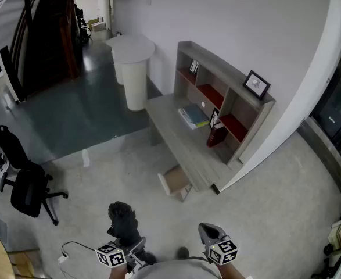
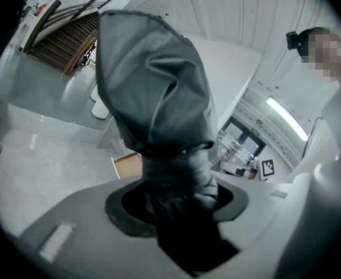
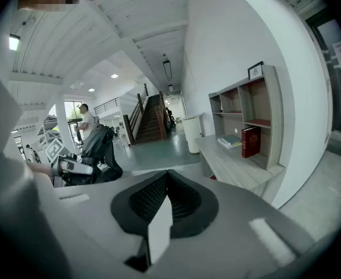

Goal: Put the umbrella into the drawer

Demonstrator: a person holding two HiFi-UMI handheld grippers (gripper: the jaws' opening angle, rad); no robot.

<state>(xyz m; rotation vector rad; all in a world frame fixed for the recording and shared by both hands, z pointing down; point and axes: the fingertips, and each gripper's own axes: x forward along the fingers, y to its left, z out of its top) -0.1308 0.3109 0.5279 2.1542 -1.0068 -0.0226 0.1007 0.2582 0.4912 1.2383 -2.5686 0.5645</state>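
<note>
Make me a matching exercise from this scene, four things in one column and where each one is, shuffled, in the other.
Things:
1 umbrella
2 red book
3 picture frame
4 drawer

Places:
A on top of the shelf unit
B pulled open under the desk
C gripped in the left tool
D standing on the desk, under a shelf

Pairs: 1-C, 2-D, 3-A, 4-B
</note>
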